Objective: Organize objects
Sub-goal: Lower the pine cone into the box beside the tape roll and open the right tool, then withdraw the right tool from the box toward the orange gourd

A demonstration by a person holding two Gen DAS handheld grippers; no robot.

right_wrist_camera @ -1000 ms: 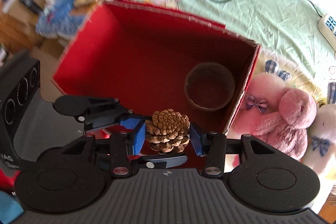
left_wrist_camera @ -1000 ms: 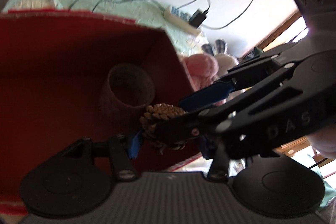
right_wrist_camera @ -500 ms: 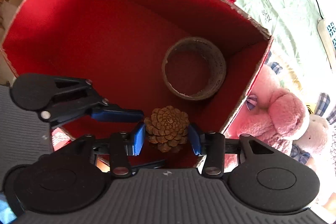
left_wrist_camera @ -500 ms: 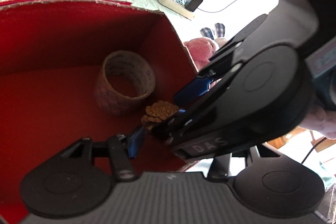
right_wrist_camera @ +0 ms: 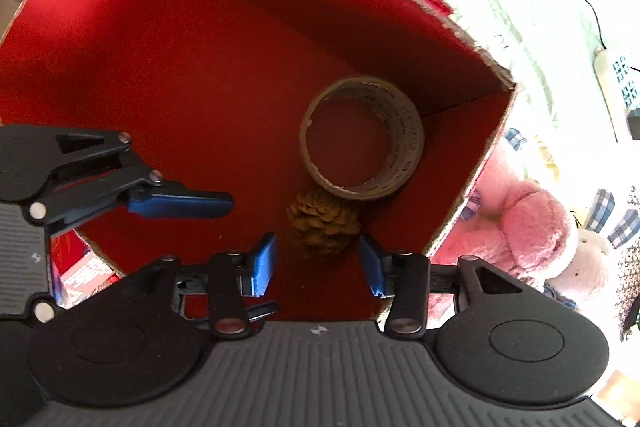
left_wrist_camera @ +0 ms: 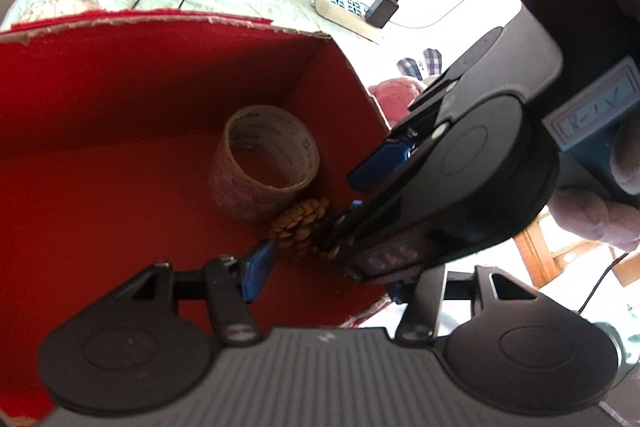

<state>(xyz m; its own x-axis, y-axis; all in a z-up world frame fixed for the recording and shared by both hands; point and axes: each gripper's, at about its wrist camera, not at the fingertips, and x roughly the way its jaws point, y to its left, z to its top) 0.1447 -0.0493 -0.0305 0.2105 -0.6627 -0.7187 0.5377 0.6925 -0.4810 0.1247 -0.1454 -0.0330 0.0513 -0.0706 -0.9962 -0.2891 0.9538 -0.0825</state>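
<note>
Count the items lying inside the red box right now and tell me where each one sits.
2. A brown cardboard tape roll lies flat near the far right corner of the red cardboard box; a brown pine cone rests just in front of it, apparently touching. The grippers hide part of the floor.

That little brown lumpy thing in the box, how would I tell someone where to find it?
Look inside the red box, toward its right-hand corner where a roll of tape lies flat. Right beside the roll, nearer the camera, sits the pine cone: scaly and solid, while the roll is a smooth hollow ring.
</note>
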